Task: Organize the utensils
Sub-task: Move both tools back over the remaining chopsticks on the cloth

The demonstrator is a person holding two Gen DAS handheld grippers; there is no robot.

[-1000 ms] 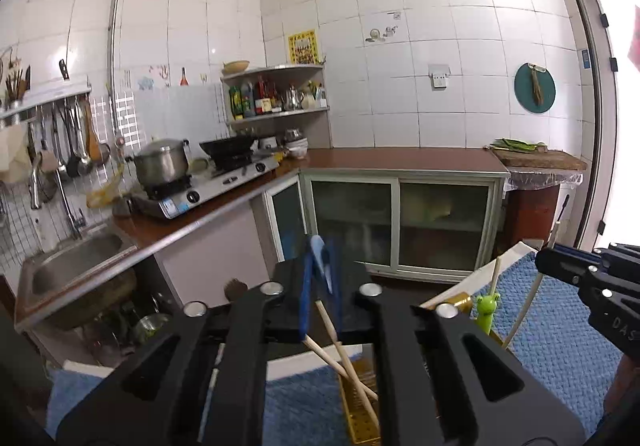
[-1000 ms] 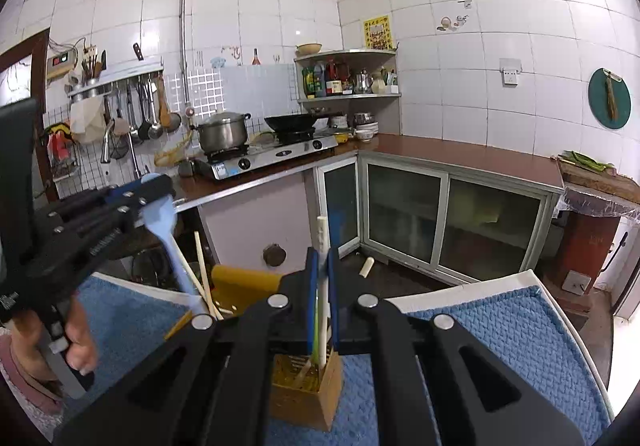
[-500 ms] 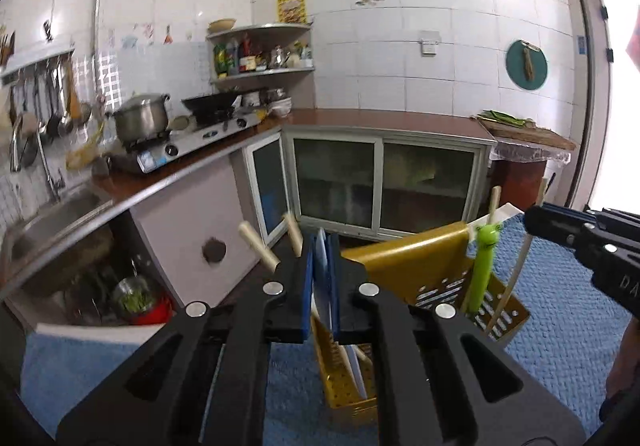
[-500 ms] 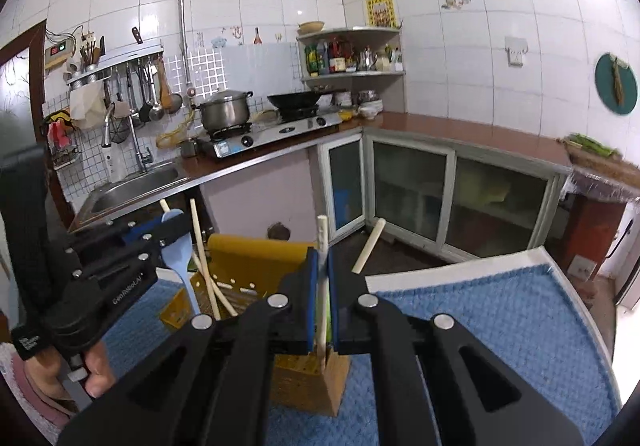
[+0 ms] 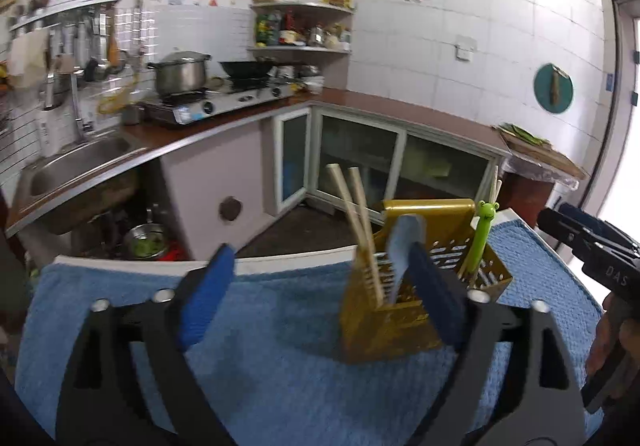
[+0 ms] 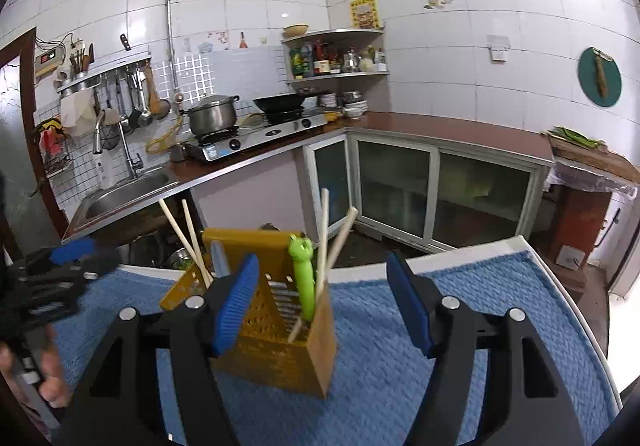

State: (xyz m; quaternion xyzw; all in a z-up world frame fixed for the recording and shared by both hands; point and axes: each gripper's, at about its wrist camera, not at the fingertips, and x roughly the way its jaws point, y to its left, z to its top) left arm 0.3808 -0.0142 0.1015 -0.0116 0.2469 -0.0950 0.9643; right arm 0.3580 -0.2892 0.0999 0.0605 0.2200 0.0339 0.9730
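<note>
**Ana:** Nearest the lens, the left gripper (image 5: pixel 320 294) has its jaws spreading, and nothing is pinched between the blue pads. The right gripper (image 6: pixel 324 302) is spreading too, and I see nothing pressed by its pads either.

**Ben:** So both have let go. Where are the utensils?

**Ana:** Standing in the yellow caddy (image 6: pixel 276 342), which sits on the blue towel (image 6: pixel 480 326) just past the fingertips. A pale blue spatula (image 5: pixel 404 246) and one pair of chopsticks (image 5: pixel 356 214) lean in the left compartment; a green frog-headed utensil (image 6: pixel 302 278) and a second pair of chopsticks (image 6: pixel 332 242) stand in the right one.

**Ben:** Then the sorting looks nearly finished?

**Ana:** I'd judge so. Everything I can see is already upright in the holder, and no loose piece lies on the towel in either view. What's left may only be drawing the hands back.

**Ben:** Anything you can't vouch for?

**Ana:** Plenty. The gripper bodies cover the near towel, so a stray utensil there would be hidden. The right pad partly covers the spatula. The left view is blurred, and I can't tell how deep each handle sits. Beyond, the counter (image 6: pixel 440 126) and stove (image 6: pixel 256 138) hold only kitchen clutter.
</note>
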